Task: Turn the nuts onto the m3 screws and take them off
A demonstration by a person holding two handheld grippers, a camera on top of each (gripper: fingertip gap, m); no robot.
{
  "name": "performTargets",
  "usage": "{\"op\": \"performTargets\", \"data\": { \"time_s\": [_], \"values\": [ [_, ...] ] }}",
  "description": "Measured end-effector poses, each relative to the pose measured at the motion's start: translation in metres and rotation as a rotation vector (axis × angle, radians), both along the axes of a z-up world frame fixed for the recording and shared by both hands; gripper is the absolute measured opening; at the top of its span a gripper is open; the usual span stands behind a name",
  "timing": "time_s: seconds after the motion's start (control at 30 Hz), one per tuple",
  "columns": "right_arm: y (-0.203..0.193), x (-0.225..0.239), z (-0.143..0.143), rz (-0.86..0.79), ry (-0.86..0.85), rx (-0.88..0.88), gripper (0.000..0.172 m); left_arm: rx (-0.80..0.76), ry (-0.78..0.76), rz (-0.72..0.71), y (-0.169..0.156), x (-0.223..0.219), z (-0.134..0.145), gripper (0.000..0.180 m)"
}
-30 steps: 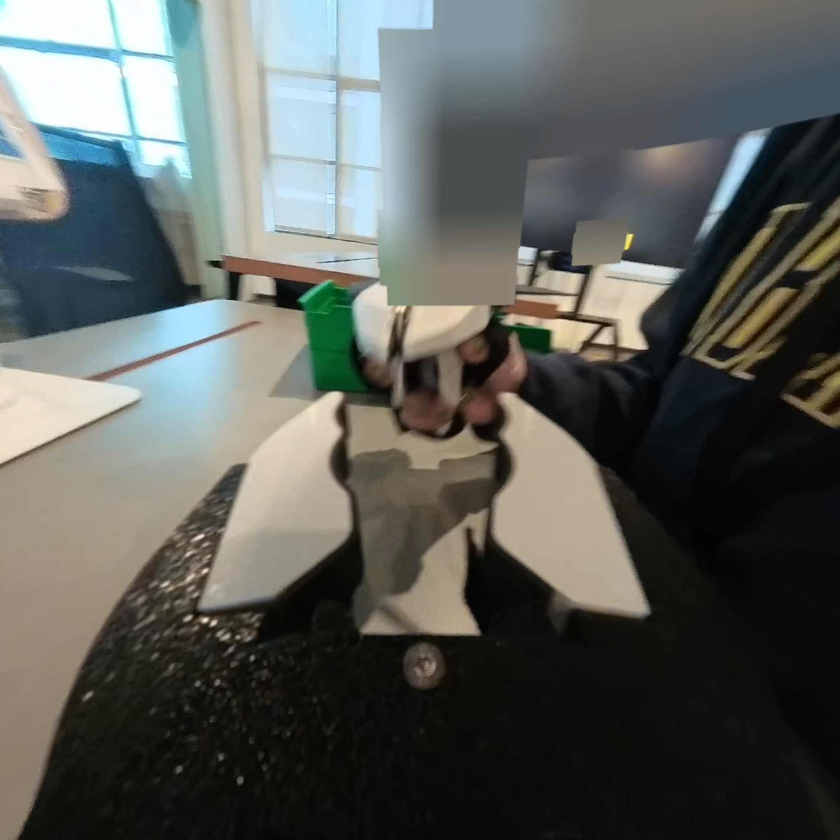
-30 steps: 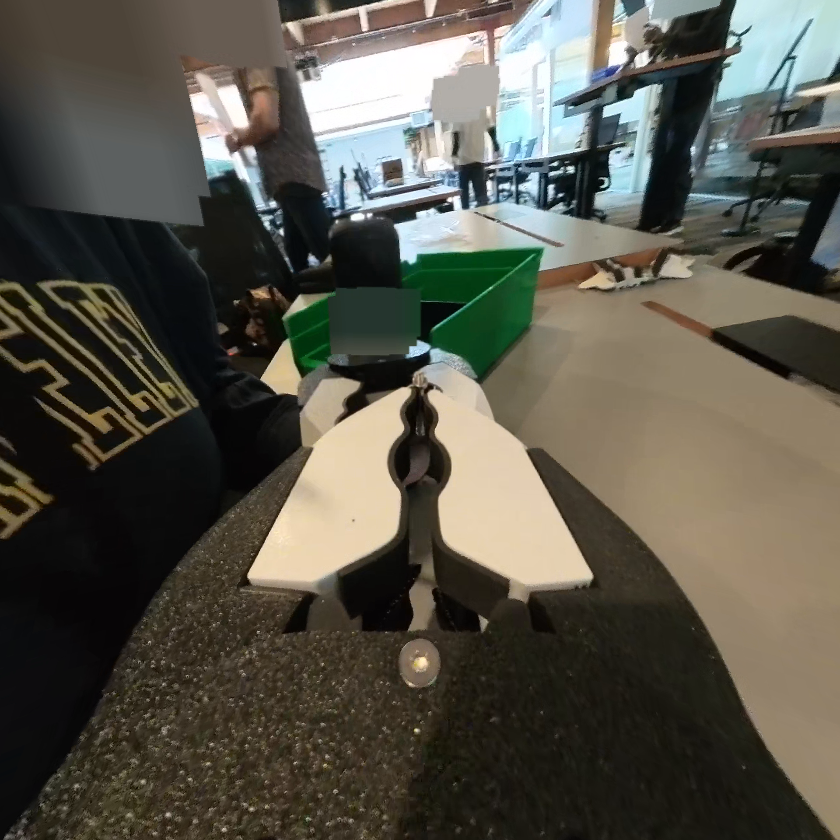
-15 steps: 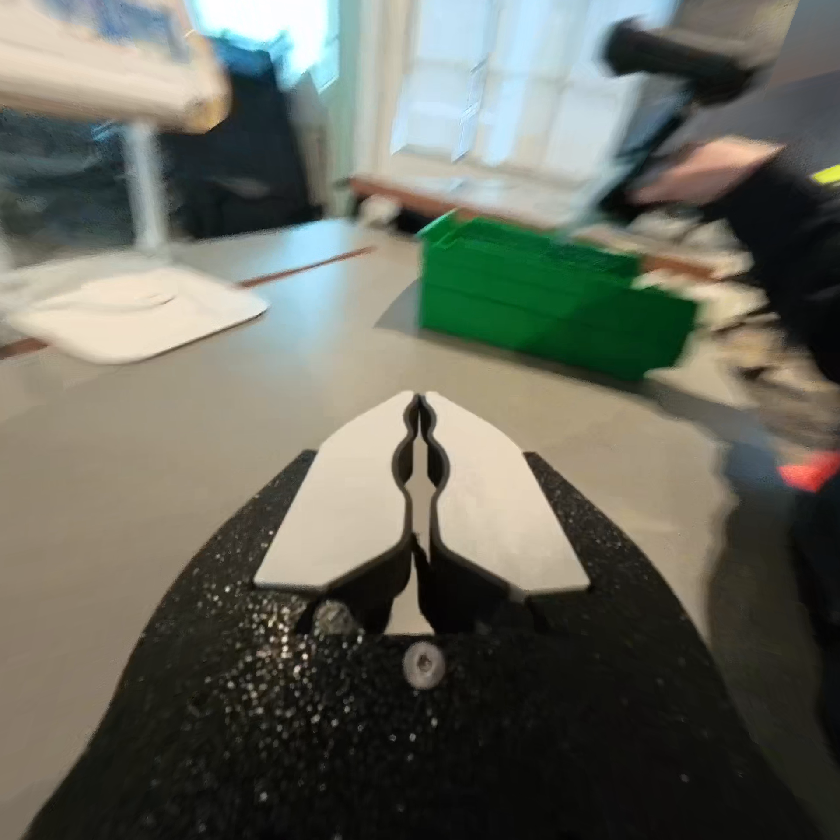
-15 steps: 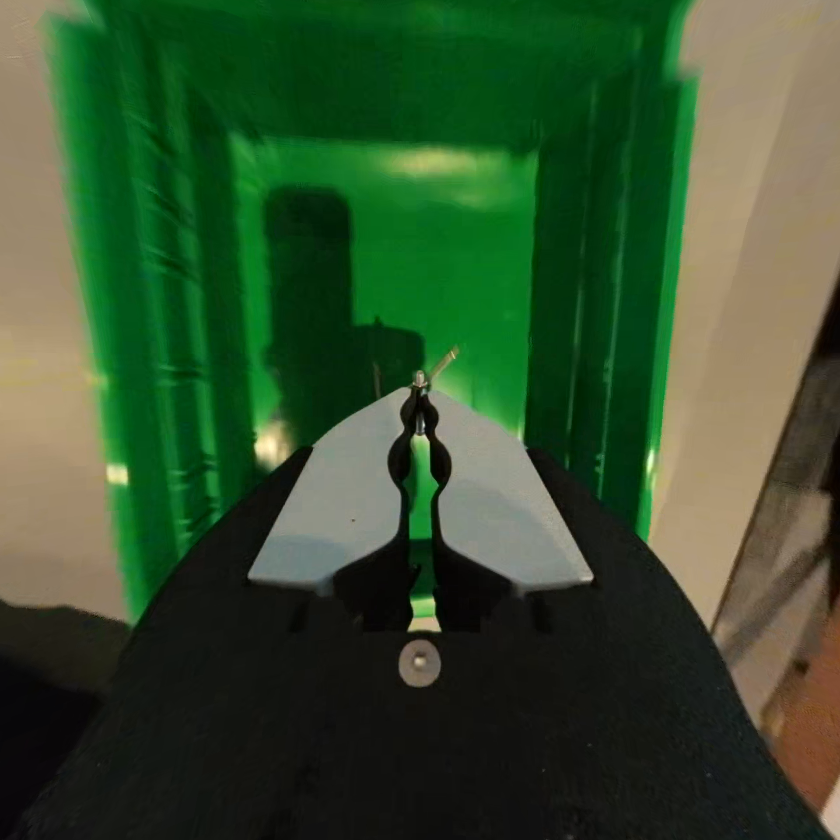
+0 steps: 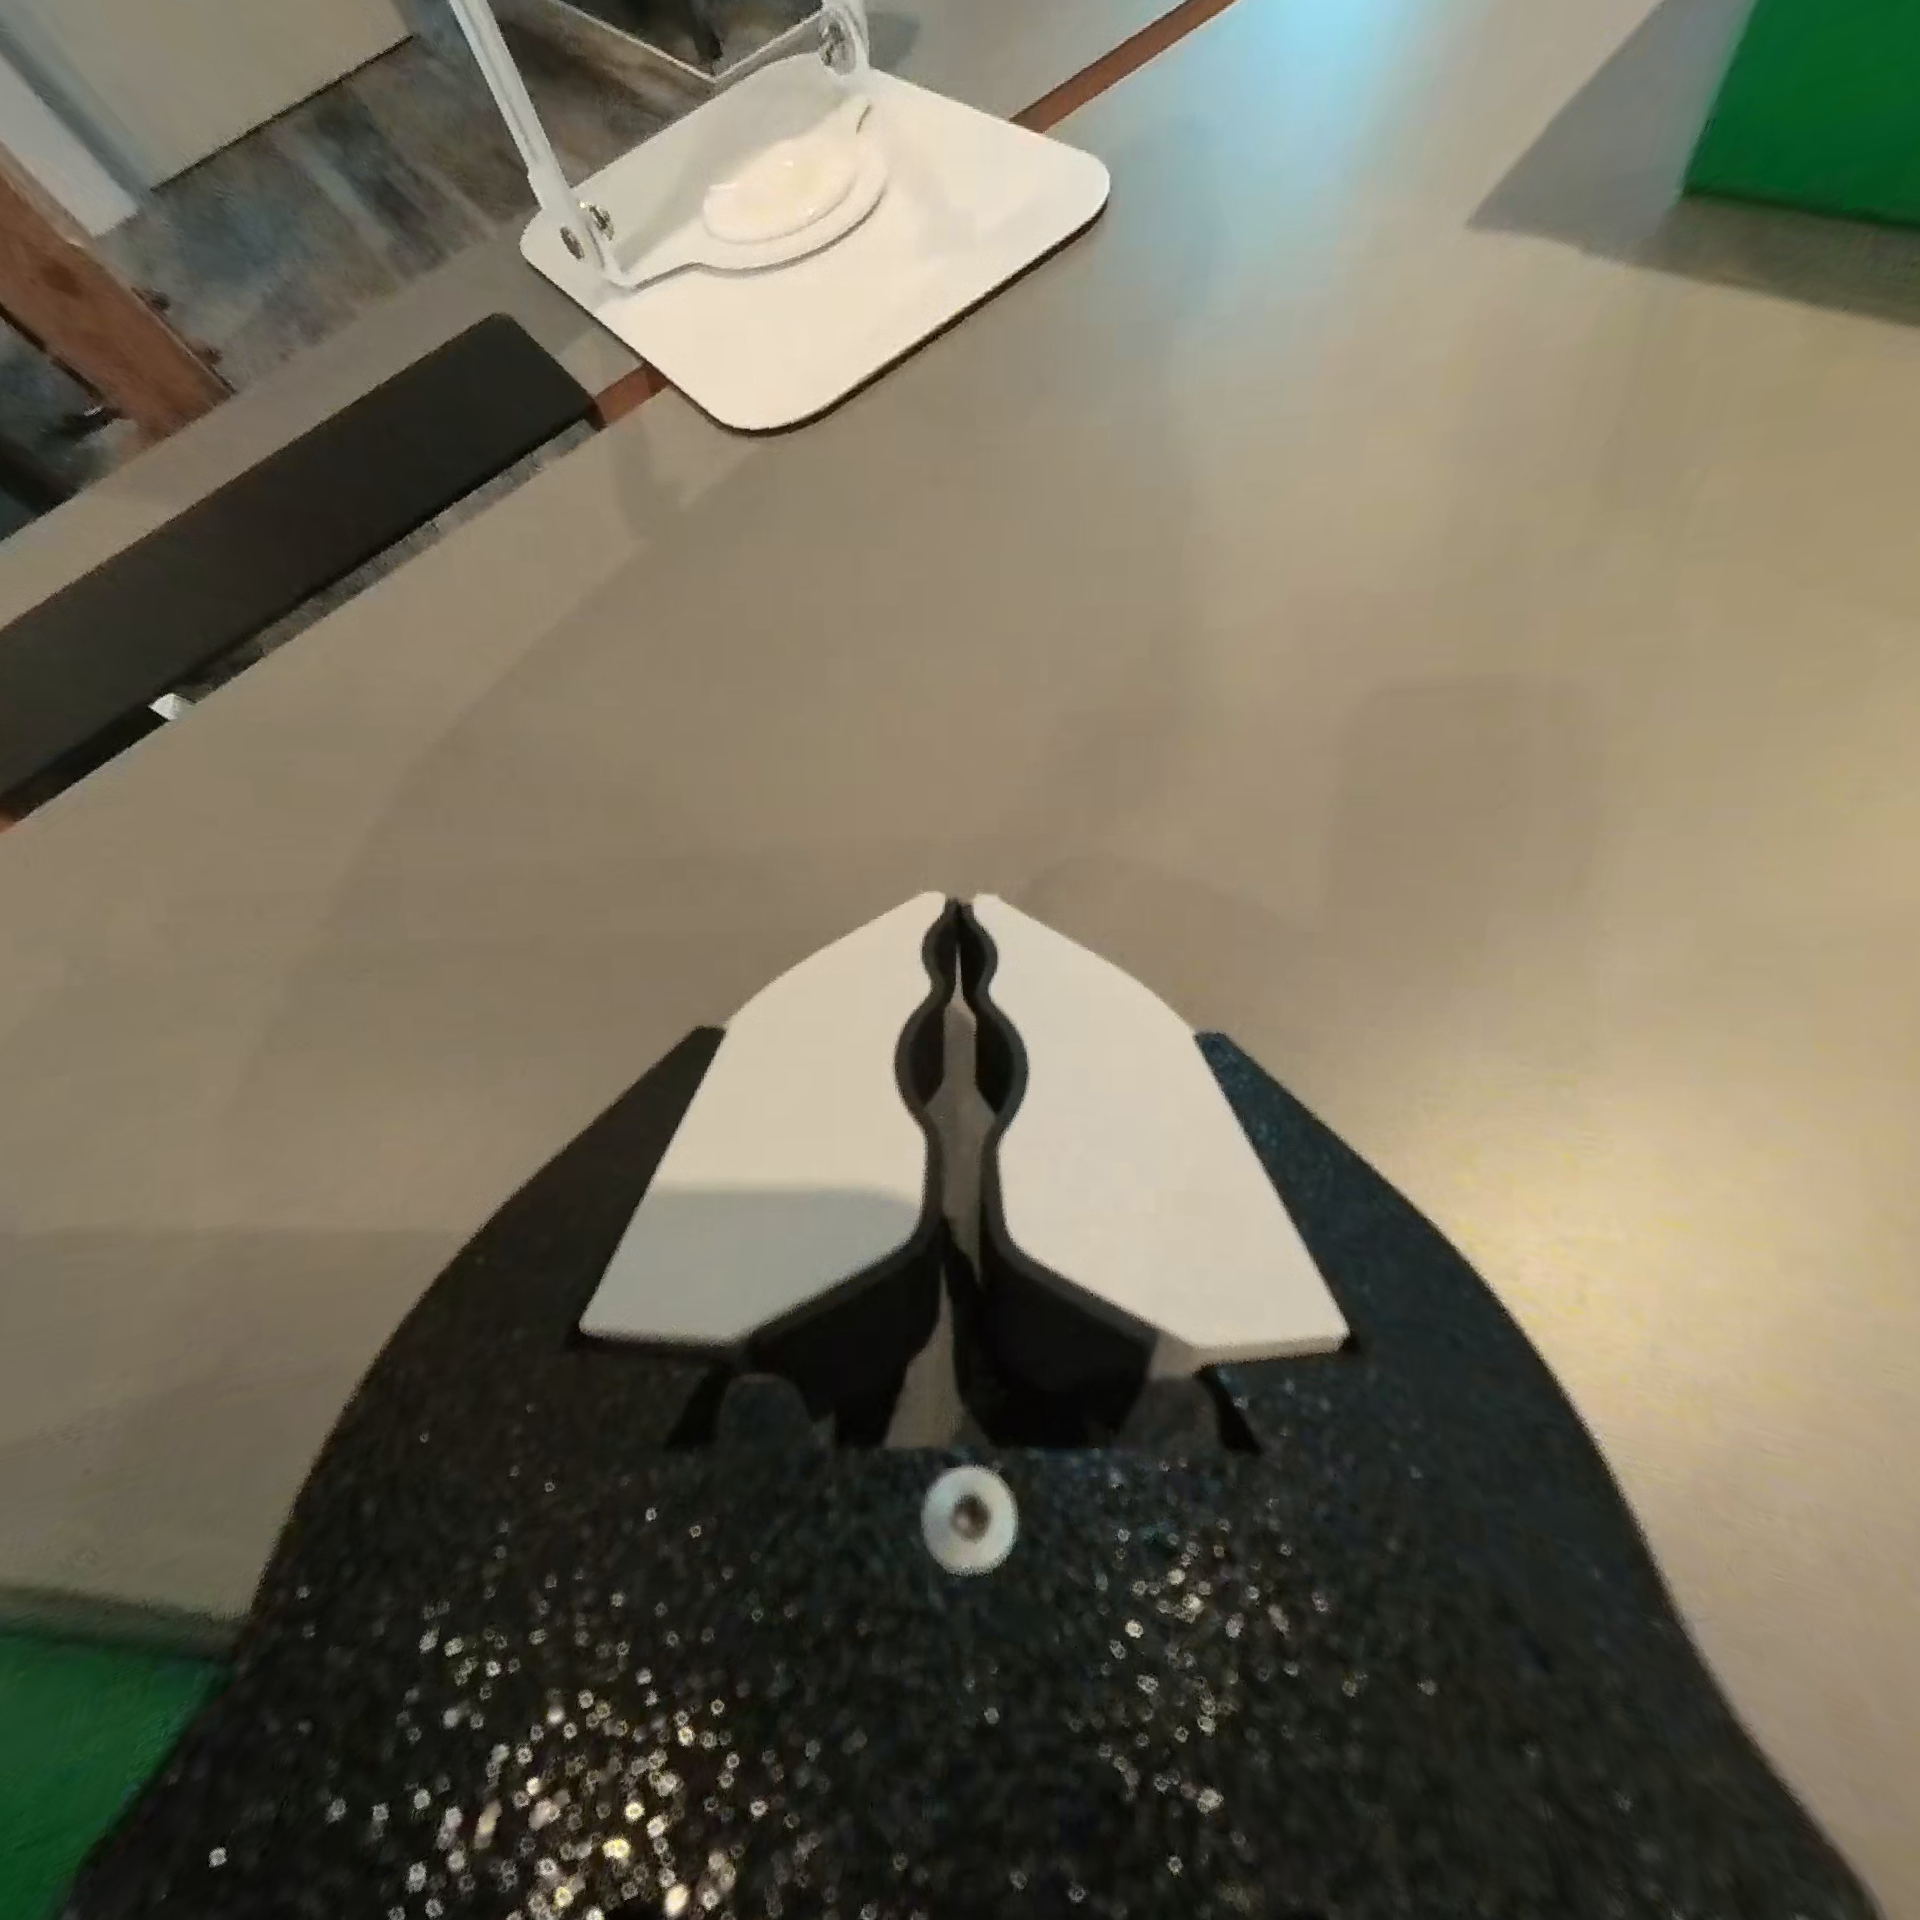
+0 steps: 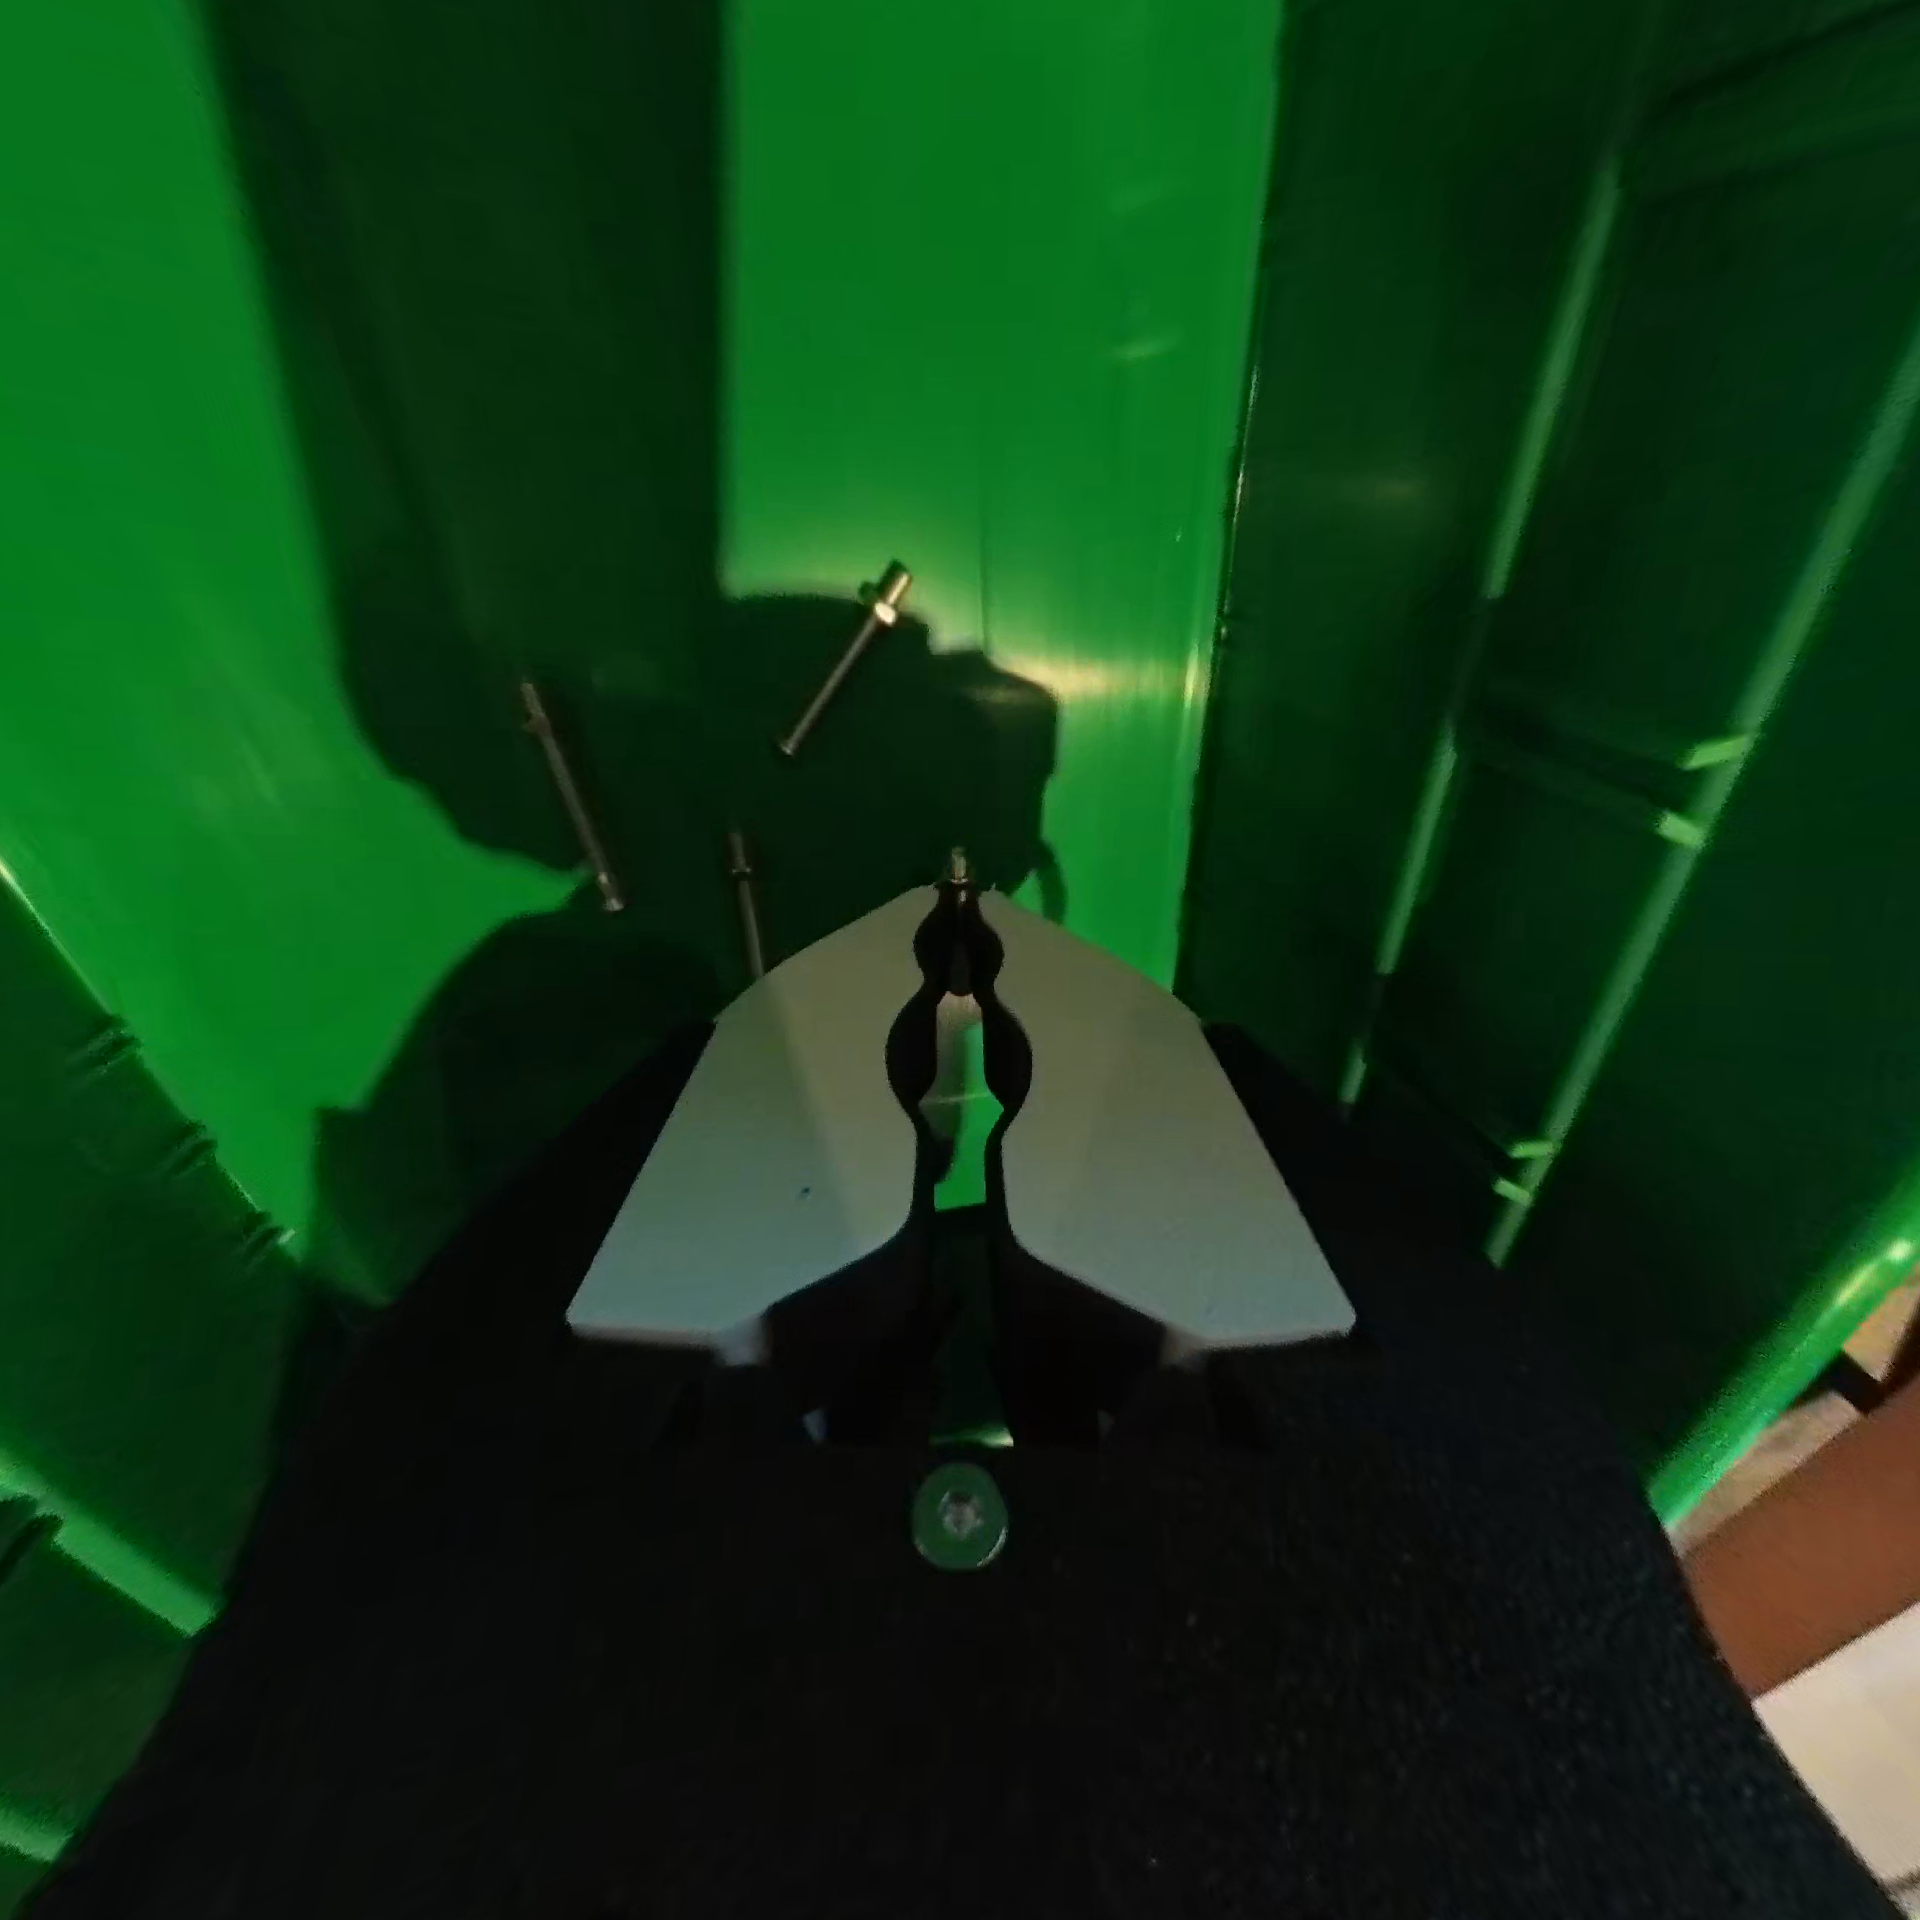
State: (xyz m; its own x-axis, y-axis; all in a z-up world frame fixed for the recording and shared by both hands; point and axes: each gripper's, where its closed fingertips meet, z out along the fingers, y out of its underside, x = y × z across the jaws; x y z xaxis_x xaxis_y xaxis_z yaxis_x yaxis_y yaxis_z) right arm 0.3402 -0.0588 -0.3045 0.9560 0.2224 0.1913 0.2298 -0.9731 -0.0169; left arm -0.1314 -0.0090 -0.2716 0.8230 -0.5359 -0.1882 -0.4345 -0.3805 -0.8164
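In the right wrist view my right gripper is shut on a thin metal screw, whose end sticks out past the fingertips. It hangs inside a green bin, just above the floor. Three more long screws lie on the bin floor: one ahead, one to the left and one next to the left finger. In the left wrist view my left gripper is shut, fingertips together, above the bare grey table. I cannot make out a nut in either view.
In the left wrist view a white stand base sits at the table's far edge, with a black strip to its left. A green bin corner shows at the top right and green at the bottom left. Tip to tip, the grippers are about 50 centimeters apart.
My left gripper was open around the right gripper's tip, then shut and swung away down over the table. My right gripper kept its screw and went from near the person down into the green bin.
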Motion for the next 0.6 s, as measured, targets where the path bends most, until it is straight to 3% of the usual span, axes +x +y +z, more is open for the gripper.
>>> {"op": "performTargets", "data": {
  "time_s": [0.03,0.37,0.6],
  "values": [
    [0.0017,-0.0014,-0.0001,-0.009,0.008,0.008,0.003,-0.006,0.003,-0.002,-0.0001,0.0003,-0.0016,0.000],
    [0.0028,-0.0024,-0.0006,-0.049,0.013,0.015,0.003,-0.028,0.021,-0.006,-0.0003,-0.0007,-0.0088,0.000],
    [0.0013,0.0000,0.0020,-0.057,0.016,0.030,0.021,-0.028,0.029,-0.011,-0.0008,-0.0002,-0.0100,0.000]
  ]
}}
